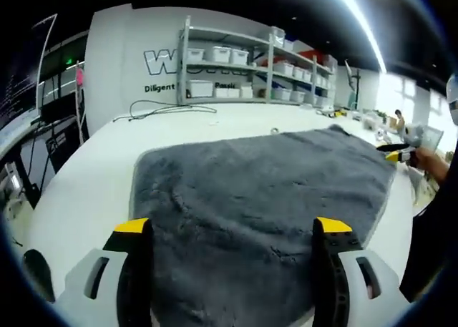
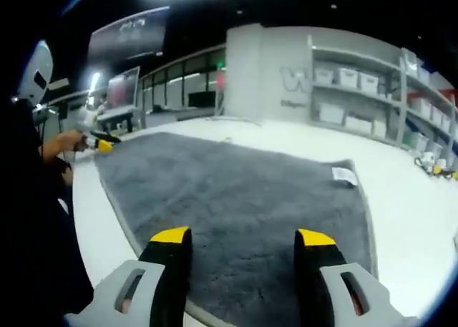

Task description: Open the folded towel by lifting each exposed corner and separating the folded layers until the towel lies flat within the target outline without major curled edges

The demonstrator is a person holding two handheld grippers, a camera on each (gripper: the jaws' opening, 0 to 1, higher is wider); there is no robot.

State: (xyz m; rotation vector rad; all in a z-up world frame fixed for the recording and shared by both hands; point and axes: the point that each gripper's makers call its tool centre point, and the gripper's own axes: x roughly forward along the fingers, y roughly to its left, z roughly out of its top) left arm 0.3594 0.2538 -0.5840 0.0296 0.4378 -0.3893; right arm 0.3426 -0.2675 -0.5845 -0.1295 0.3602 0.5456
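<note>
A dark grey fluffy towel lies spread open and mostly flat on the white table. My left gripper hovers over its near edge, open, with nothing between the yellow-tipped jaws. At the towel's right corner a hand holds the right gripper. In the right gripper view the towel shows a white label at its far right corner. My right gripper is open above the towel's near edge. The left gripper sits at the towel's far left corner.
Metal shelves with white bins stand against the back wall. A loose cable lies on the table behind the towel. Small items crowd the far right table edge. A person's dark clothing fills the left side.
</note>
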